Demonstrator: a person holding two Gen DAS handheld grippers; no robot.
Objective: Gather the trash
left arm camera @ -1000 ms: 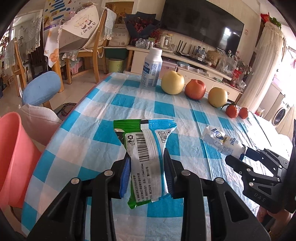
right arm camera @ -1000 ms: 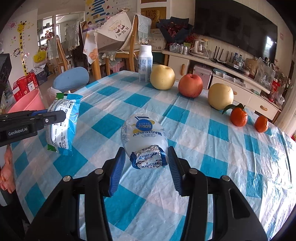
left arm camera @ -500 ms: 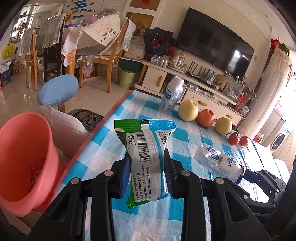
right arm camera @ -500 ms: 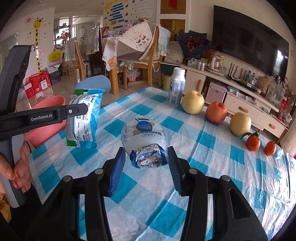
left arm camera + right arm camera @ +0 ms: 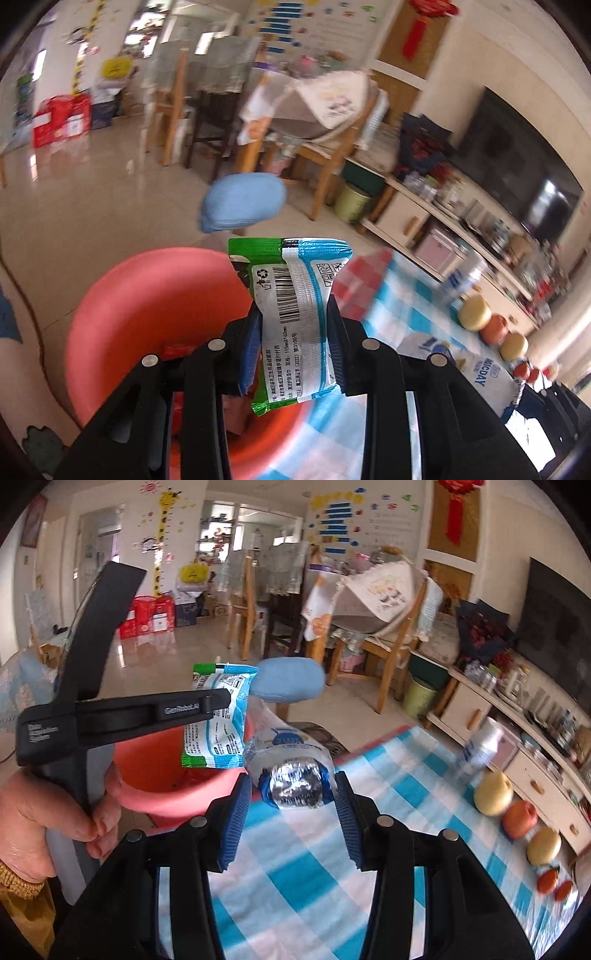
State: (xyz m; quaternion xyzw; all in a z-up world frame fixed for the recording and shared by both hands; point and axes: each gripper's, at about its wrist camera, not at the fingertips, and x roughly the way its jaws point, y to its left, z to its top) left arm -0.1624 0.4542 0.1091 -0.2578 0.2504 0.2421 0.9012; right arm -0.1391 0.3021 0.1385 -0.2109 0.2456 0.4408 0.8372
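Left gripper clamped mid-wrapper — light, crinkly, floppy — while right gripper closes around a soft, crushable bottle at its foil end.

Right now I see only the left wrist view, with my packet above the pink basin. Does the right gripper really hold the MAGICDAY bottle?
Observer: Yes. The right wrist view shows the MAGICDAY bottle between the right gripper's blue pads, foil end toward the camera; the jaws are closing.
Operator: Is the bottle over the basin too?
Observer: It is beside the pink basin's rim, at the tablecloth's edge; I cannot tell if it is over the opening.
Operator: Who holds the left gripper?
Observer: A hand grips its handle, left of the basin.
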